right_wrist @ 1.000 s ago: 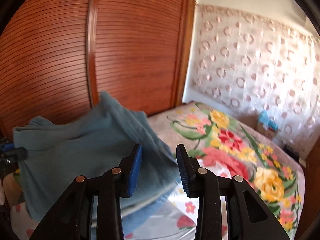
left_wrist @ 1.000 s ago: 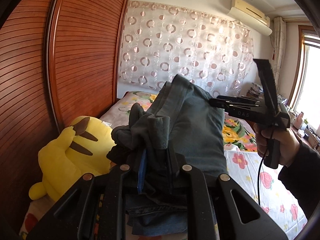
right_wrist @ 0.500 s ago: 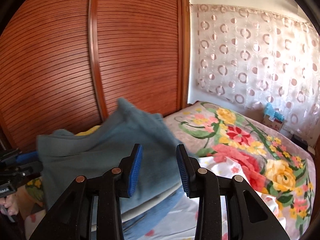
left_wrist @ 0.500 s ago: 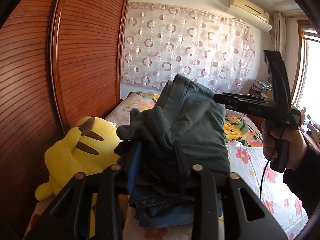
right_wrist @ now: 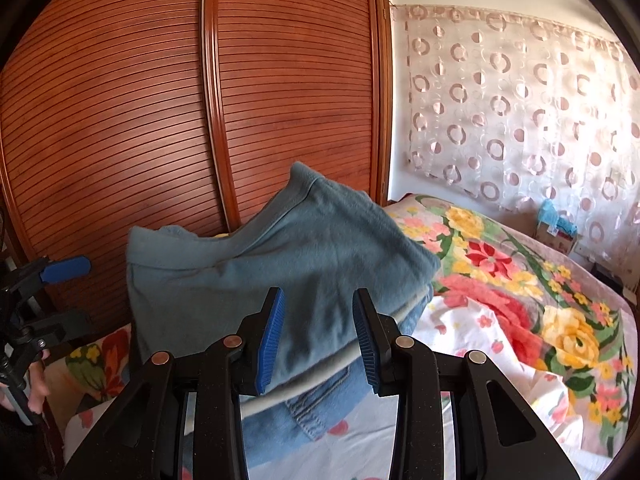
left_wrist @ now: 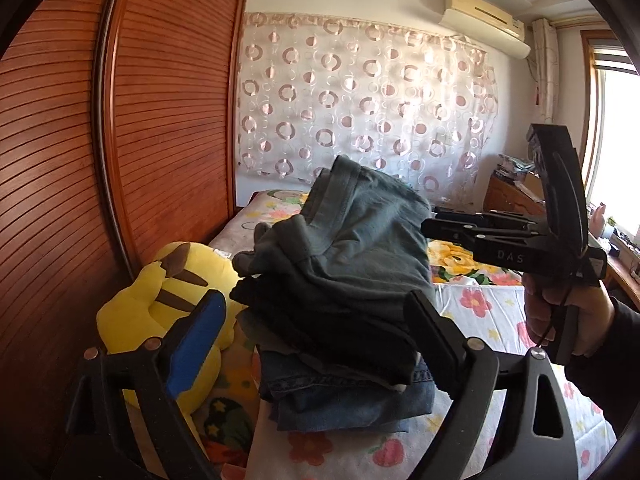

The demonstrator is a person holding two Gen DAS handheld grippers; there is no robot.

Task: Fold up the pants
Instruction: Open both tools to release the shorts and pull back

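On the bed's stack, folded pants (left_wrist: pixel 352 264) — left gripper (left_wrist: pixel 316 336) and right gripper (right_wrist: pixel 318 336) fingers apart, empty.

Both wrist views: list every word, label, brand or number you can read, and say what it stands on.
"DAS" – pale letters on the black body of the right gripper, seen in the left wrist view.
Air conditioner: any marking is too small to read.
Small box by the curtain, right wrist view: its label is blurred, unreadable.
No print is visible on the folded pants.
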